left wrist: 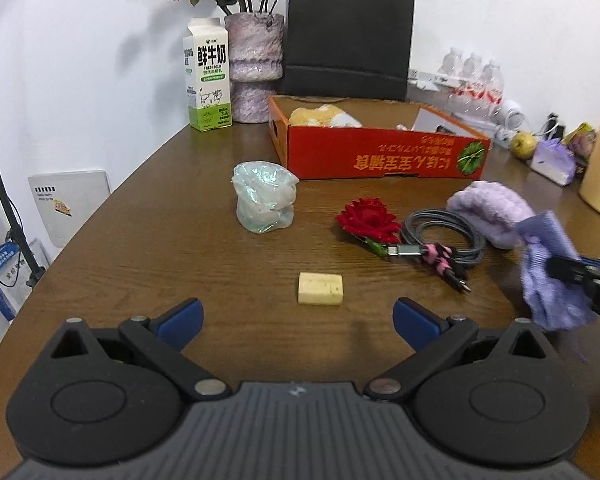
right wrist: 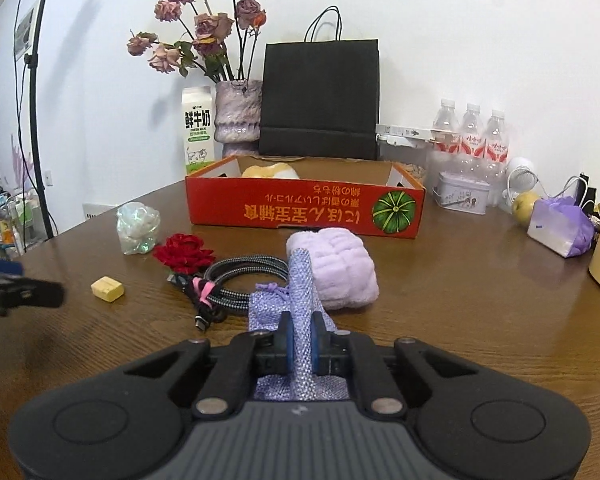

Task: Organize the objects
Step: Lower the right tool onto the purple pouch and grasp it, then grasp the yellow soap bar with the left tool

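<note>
The right gripper (right wrist: pixel 300 344) is clamped on a purple glittery pouch (right wrist: pixel 300 292) above the table (right wrist: pixel 460 320); the left gripper (left wrist: pixel 298 316) gapes empty. A milk carton (left wrist: pixel 208 76) reads "FRESH MILK".

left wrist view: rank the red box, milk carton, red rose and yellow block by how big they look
1. red box
2. milk carton
3. red rose
4. yellow block

The block lies nearest the camera yet looks smallest, so its place is sure.
</note>
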Tool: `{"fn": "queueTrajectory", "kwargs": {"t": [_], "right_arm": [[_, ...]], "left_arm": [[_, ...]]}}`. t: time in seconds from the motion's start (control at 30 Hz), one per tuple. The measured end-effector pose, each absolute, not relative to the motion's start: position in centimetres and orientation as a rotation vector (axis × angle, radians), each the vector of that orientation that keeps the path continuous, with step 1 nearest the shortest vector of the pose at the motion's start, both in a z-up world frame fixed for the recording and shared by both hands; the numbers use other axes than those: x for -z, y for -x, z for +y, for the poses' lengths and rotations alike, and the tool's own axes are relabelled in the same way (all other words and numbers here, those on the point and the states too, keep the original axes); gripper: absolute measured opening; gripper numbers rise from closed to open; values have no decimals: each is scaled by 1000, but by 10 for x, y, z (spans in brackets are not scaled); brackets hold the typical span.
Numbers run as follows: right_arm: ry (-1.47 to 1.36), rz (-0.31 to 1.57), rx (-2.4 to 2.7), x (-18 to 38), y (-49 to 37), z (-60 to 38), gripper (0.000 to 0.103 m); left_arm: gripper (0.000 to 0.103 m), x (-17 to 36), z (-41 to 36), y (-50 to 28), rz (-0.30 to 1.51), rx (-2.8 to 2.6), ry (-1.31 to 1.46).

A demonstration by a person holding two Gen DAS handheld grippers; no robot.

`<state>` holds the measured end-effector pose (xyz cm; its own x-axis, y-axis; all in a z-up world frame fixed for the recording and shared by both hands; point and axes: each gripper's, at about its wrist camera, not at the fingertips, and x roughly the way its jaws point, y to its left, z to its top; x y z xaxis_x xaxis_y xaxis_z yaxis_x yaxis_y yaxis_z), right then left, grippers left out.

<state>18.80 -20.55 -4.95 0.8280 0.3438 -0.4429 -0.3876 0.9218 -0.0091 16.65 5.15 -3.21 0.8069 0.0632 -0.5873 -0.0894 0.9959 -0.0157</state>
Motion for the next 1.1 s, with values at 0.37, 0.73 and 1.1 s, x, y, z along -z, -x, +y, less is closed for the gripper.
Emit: {"fn": "queueTrajectory", "kwargs": {"t": [0.37,0.73,1.1], "right_arm": [[106,442,-404,49,-186,-206,7],[107,451,-414,49,-188,-208,7],[105,428,-414,48,-184,-209,7]], "left_arm": [[84,52,35,-211,658,-124,-18],[31,55,37,-210,637,-94,20],[31,50,37,-196,585,-94,51]]}}
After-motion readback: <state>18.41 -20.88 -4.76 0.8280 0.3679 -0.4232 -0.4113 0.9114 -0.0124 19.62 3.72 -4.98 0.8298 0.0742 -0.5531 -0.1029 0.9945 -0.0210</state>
